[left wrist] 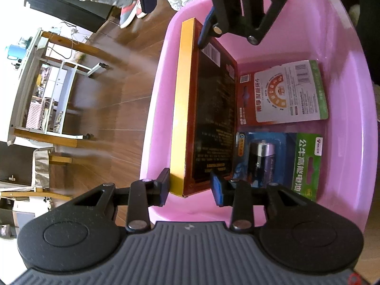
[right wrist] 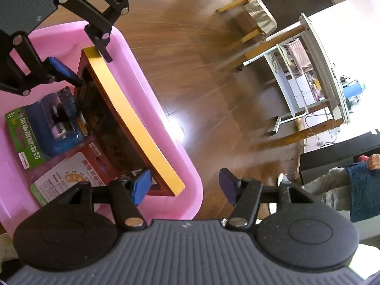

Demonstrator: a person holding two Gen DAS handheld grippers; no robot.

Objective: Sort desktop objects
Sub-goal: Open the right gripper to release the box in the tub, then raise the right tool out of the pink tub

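Note:
A flat red box with a gold edge [left wrist: 213, 109] [right wrist: 114, 123] stands on its long side inside a pink plastic basin [left wrist: 356, 118] [right wrist: 187, 175], along the wall nearest the floor. My left gripper [left wrist: 190, 188] [right wrist: 87, 64] is shut on one end of the box, one finger on the gold edge and one blue pad on the dark face. At the other end my right gripper [right wrist: 184, 185] [left wrist: 177, 11] is wide open: one pad is beside the dark face, the other hangs outside the basin. Two battery packs lie flat on the basin floor, a green-carded one [left wrist: 280, 161] [right wrist: 42, 128] and a red-and-white one [left wrist: 285, 92] [right wrist: 66, 178].
Dark wooden floor [left wrist: 114, 109] [right wrist: 201, 71] stretches beyond the basin. A white wheeled rack under a wooden-legged table [left wrist: 59, 90] [right wrist: 306, 83] stands further off. A seated person's legs and shoes [left wrist: 128, 14] [right wrist: 332, 187] are near a dark cabinet.

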